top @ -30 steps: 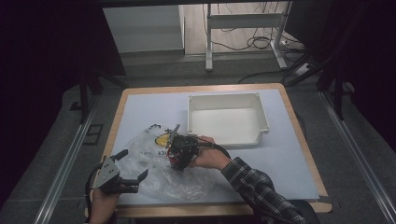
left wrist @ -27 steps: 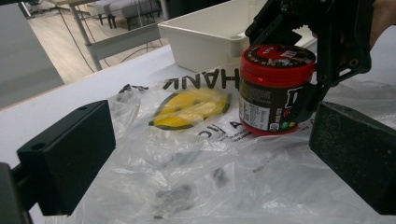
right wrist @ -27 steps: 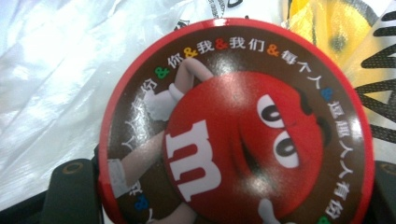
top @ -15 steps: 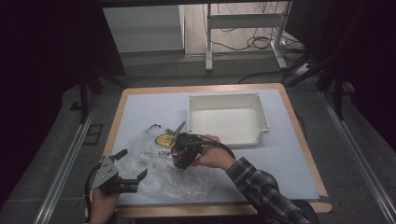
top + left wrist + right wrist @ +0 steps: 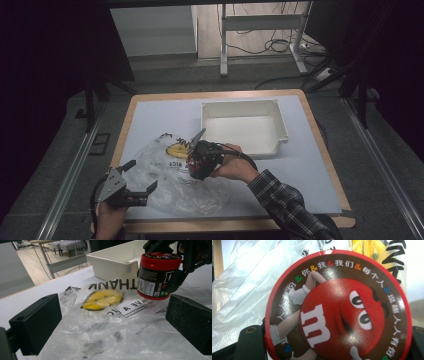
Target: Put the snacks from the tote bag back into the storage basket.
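Right gripper (image 5: 200, 159) clamps a red-lidded candy jar (image 5: 157, 275), jaws pressed to its sides; the jar hangs clear above the clear plastic bag (image 5: 172, 175), upright in the left gripper view. In the right gripper view the jar's round lid (image 5: 338, 307) faces the camera: a red cartoon candy figure with a white "m", ringed by coloured characters.

In the high view the jar sits near table centre, with the white bin (image 5: 245, 127) at about 1 o'clock from it, close by but apart.

Left gripper (image 5: 135, 180) sits at about 7 o'clock from the jar, at the bag's near left edge, jaws spread wide with nothing between the pads. Whether they touch the film, I cannot tell.

The bag lies crumpled flat on the pale table (image 5: 310, 165), with a yellow smiley print (image 5: 102, 298) and black lettering facing up.
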`<move>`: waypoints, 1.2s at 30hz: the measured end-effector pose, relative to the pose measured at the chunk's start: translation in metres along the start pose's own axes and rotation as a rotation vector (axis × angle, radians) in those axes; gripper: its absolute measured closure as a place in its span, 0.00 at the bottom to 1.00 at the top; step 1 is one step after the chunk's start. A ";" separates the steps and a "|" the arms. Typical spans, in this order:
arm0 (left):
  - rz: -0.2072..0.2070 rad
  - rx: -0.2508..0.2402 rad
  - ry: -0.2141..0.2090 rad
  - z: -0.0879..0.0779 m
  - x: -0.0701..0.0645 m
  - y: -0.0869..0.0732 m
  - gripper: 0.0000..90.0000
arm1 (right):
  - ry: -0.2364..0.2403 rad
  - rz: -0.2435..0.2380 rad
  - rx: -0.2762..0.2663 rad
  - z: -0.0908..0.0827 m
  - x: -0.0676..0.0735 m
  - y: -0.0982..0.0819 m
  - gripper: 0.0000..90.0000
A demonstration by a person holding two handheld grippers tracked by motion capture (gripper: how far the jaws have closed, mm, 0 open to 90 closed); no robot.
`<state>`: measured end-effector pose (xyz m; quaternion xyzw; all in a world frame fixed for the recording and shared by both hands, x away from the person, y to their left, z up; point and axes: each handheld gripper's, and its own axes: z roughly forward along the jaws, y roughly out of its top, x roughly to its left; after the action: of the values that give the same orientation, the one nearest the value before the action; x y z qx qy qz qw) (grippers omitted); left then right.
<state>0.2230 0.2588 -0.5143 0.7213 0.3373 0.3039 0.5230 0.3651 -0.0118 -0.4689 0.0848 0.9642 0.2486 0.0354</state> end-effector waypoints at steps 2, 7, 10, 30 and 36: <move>0.000 0.000 0.000 0.000 0.000 0.000 0.00 | 0.001 0.007 -0.003 -0.002 -0.001 -0.002 0.28; 0.002 0.000 0.001 0.000 0.000 0.000 0.00 | -0.001 0.014 -0.011 -0.007 -0.003 -0.008 0.28; 0.001 0.000 0.001 0.000 0.000 0.000 0.00 | -0.007 0.024 -0.015 -0.012 -0.006 -0.012 0.28; 0.000 -0.004 0.003 -0.001 0.000 0.000 0.00 | -0.065 0.072 -0.037 -0.042 -0.023 -0.032 0.28; 0.002 -0.004 0.005 -0.001 0.000 0.000 0.00 | -0.086 0.091 -0.043 -0.050 -0.032 -0.039 0.28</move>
<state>0.2227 0.2594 -0.5138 0.7197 0.3373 0.3067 0.5236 0.3851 -0.0752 -0.4436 0.1385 0.9514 0.2667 0.0673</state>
